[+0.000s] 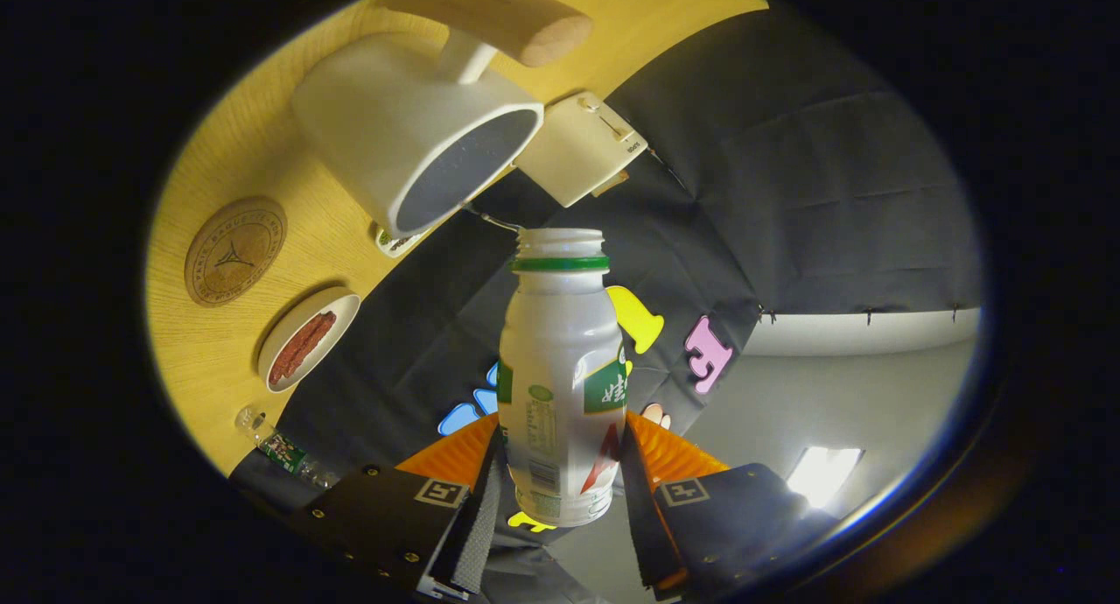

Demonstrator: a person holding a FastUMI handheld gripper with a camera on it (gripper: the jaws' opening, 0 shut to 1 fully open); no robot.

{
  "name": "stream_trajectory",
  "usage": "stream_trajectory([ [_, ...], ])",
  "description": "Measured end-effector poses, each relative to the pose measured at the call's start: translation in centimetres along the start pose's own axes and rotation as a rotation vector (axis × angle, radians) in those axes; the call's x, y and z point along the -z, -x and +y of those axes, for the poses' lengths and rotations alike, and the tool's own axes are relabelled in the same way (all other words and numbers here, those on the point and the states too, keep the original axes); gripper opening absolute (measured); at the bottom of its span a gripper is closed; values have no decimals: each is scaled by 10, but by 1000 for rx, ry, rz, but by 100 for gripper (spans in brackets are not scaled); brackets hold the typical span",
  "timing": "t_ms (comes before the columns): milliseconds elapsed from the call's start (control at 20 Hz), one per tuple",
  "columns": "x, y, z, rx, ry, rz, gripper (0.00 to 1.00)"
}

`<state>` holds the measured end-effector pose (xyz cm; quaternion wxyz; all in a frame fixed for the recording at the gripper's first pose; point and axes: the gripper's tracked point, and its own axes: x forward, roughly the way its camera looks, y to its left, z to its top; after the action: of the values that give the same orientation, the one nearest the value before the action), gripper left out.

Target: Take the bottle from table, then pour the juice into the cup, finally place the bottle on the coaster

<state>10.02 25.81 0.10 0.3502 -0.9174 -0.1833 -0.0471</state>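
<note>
The orange-fingered gripper (560, 464) clamps the uncapped white plastic juice bottle (560, 376) between both fingers, its mouth near the white ceramic cup (411, 131) at eleven o'clock on the pale wooden table (219, 350), the round cork coaster (234, 250) at nine o'clock.

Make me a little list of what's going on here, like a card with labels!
held thing: bottle, white, cap off
gripper: both fingers pressed on the bottle's sides
bottle mouth: aimed toward the cup, tipped for pouring
cup: white, with a wooden handle, on the wooden table
coaster: round, wooden, bare, beside the cup
small dish: holds something reddish
clear little bottle: lying near the table edge
</note>
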Motion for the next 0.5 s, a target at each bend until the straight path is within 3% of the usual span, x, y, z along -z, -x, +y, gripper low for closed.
stream_trajectory([
  [500, -20, 3, 13, -8, 64, -44, 65],
])
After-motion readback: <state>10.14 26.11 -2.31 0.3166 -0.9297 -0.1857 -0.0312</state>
